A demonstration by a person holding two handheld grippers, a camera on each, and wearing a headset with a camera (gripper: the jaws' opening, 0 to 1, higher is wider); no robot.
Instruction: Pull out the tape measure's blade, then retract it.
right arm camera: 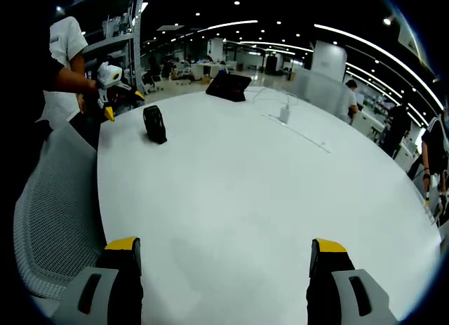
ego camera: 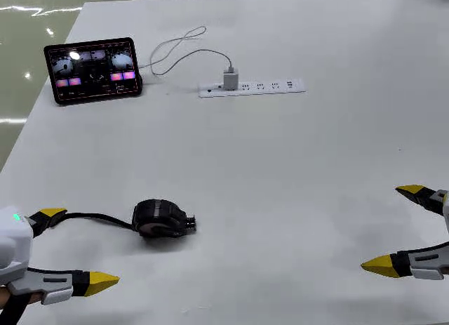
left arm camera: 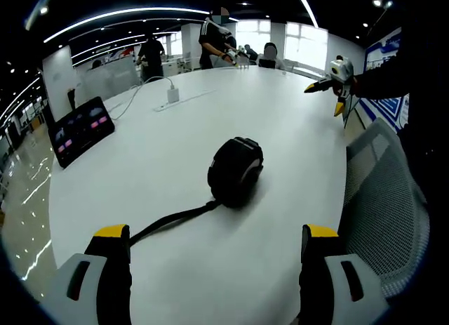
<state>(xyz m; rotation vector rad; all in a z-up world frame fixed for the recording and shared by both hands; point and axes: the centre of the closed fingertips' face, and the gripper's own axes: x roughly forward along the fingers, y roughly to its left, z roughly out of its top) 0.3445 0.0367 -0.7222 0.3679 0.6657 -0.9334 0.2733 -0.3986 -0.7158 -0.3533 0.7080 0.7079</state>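
While the tape measure (ego camera: 160,218) is lying on the white table (ego camera: 280,156), it is seen at 12 o'clock from the left gripper (ego camera: 90,245), near its wide-spread jaws. Its black strap (ego camera: 98,217) is pointed toward them. The right gripper (ego camera: 381,228) is spread too, well apart at 3 o'clock, so the left is judged nearer.

Cropped by the lower left corner of the head view: body of the left hand-held gripper (ego camera: 92,244). Cropped by the right edge: body of the right hand-held gripper (ego camera: 379,228). Too small to read: screen of the tablet (ego camera: 93,69), markings on the tape measure (ego camera: 160,218). Hidden behind one left jaw: far end of the strap (ego camera: 98,217).
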